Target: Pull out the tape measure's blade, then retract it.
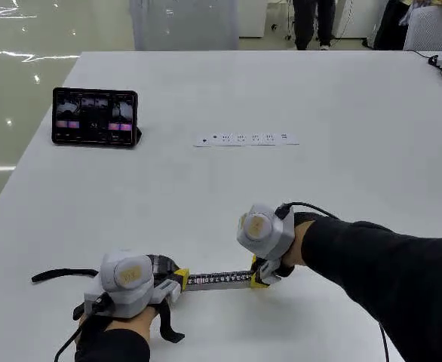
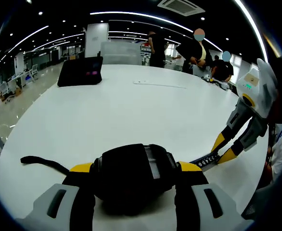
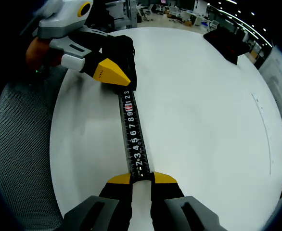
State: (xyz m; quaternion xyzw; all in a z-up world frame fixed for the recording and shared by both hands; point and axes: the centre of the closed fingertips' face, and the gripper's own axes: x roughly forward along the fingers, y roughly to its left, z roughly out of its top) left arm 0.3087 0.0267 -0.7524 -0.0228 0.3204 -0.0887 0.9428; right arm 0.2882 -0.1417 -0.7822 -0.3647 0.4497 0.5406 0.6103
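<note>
Grippers, head view: The left gripper [image 1: 177, 280] was clamped on the tape measure case [image 1: 161, 267]. The right gripper [image 1: 260, 280], just right of the case, was pinched closed on the blade's far end.
Blade, head view: The blade [image 1: 219, 280] lay flat on the white table [image 1: 296, 98], a short straight run from the case to the right gripper.
Strap, head view: A black strap [image 1: 59, 274] trailed left from the case.
Background, head view: A tablet [image 1: 94, 117] and a white power strip [image 1: 245, 139] lay well beyond the case.
Left gripper view: The left gripper [image 2: 136, 168] pressed the black case [image 2: 131, 185] from both sides. The blade [image 2: 206, 161] left the case on its right and ended in the yellow tips of the right gripper [image 2: 223, 149].
Right gripper view: The right gripper [image 3: 142, 179] had its jaws drawn together over the blade tip. The numbered blade [image 3: 133, 130] ran straight ahead to the case [image 3: 124, 48], which sat in the left gripper [image 3: 113, 76].
Done so far: The pull appeared under way, with only a short length drawn from the case.
Left to do: Probably more pulling away from the case, then the whole retraction; the blade was not yet back inside.
</note>
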